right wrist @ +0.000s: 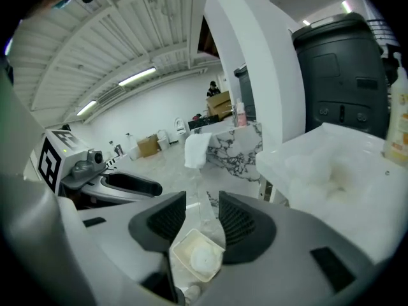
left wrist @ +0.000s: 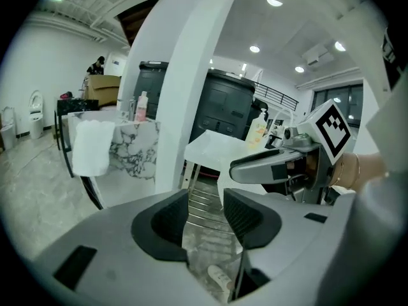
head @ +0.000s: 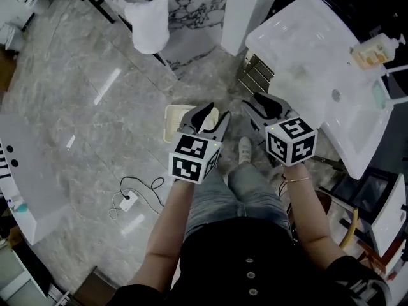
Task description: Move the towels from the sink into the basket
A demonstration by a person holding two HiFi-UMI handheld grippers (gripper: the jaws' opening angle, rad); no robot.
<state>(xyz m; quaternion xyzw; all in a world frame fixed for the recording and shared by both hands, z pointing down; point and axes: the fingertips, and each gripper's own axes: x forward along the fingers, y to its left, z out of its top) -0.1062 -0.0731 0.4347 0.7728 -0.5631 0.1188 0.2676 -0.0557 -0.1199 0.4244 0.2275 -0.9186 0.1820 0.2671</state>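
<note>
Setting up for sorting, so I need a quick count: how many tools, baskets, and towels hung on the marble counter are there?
Tools: 2, left tool and right tool
Basket: 1
Hung towel: 1
Total: 4

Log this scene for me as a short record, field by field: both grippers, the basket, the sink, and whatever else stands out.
Left gripper: fingers apart, nothing between them
Right gripper: fingers apart, nothing between them
Basket: on the floor, below the grippers
In basket: one white towel
Sink: white, at the person's right; contents unclear
Soap bottle: at the sink's edge
Hanging towel: white, draped over a marbled counter
</note>
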